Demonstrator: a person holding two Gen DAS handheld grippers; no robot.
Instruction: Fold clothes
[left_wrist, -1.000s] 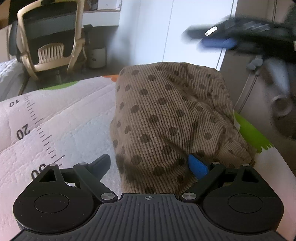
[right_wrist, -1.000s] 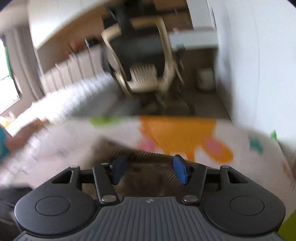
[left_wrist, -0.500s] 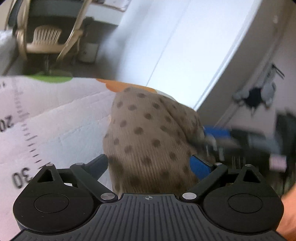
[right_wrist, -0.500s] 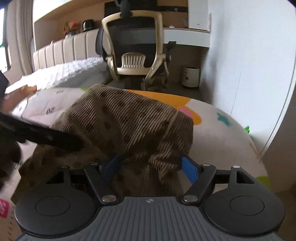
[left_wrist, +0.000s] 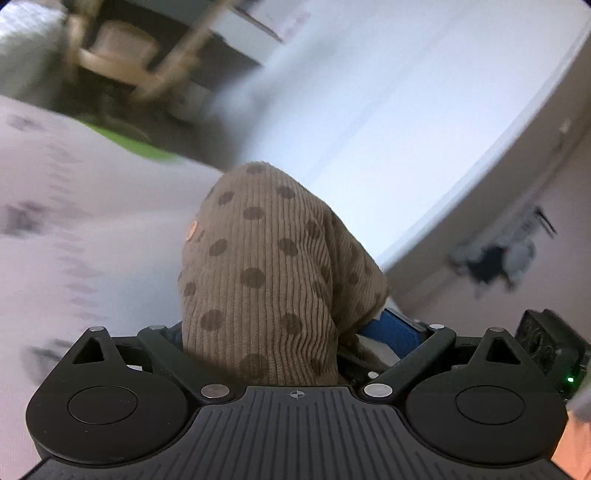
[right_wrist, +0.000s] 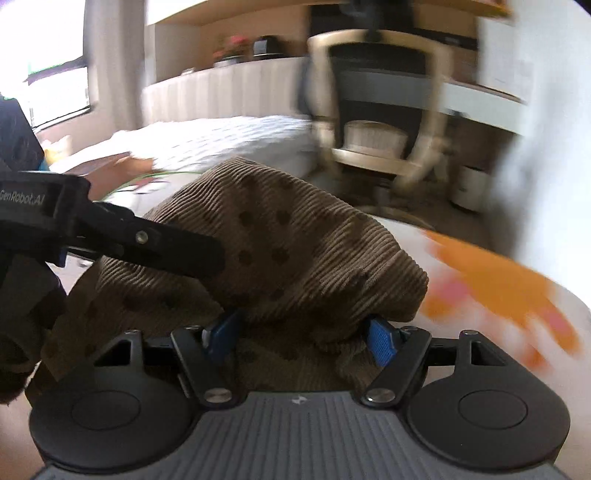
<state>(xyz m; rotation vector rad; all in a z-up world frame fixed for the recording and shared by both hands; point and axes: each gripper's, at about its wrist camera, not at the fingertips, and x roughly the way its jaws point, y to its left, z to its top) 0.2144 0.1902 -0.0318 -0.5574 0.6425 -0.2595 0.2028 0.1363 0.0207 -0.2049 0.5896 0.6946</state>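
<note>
A brown ribbed garment (right_wrist: 291, 254) with darker dots hangs bunched and soft between both grippers above a white quilted mat (left_wrist: 92, 236), so folding looks mid-way, nothing yet laid flat. The left gripper (left_wrist: 291, 332) has cloth draped thickly between its jaws; whether it pinches is unclear. The right gripper (right_wrist: 303, 334) stands wide, cloth between its blue pads (right_wrist: 382, 341), seemingly loose.

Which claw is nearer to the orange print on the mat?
Right. The right claw sits just left of the orange print; the left claw reaches in farther left, across the brown garment.
</note>
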